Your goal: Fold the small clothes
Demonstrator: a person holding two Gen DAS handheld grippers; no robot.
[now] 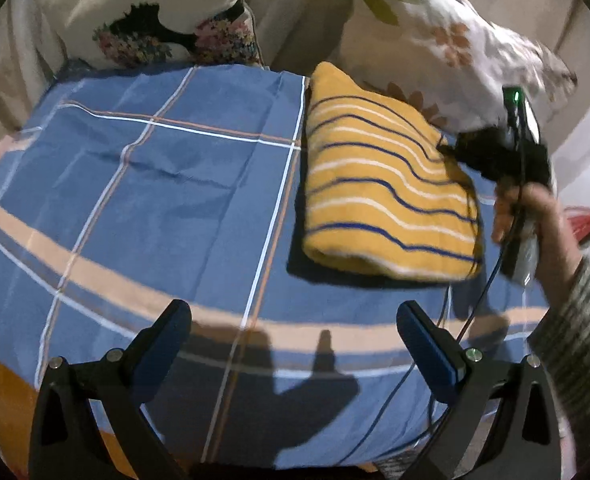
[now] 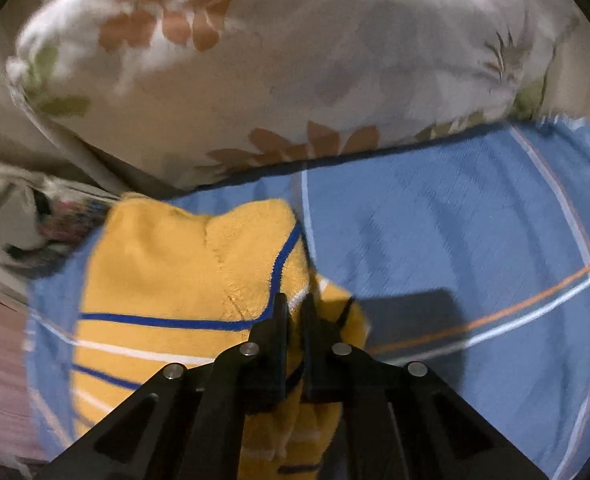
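A yellow garment with blue and white stripes (image 1: pixel 387 184) lies folded on the blue checked bedsheet (image 1: pixel 167 184), to the right of the middle. My left gripper (image 1: pixel 291 320) is open and empty, hovering above the sheet in front of the garment. My right gripper (image 2: pixel 295 304) is shut on the garment's right edge (image 2: pixel 199 272); it also shows in the left wrist view (image 1: pixel 455 148), held by a hand at the garment's far right corner.
A floral pillow (image 1: pixel 147 20) stands at the back left, and a white leaf-print pillow (image 2: pixel 263 64) at the back right, close behind the garment. A cable (image 1: pixel 475 312) trails from the right gripper across the sheet. The bed's front edge is near the left gripper.
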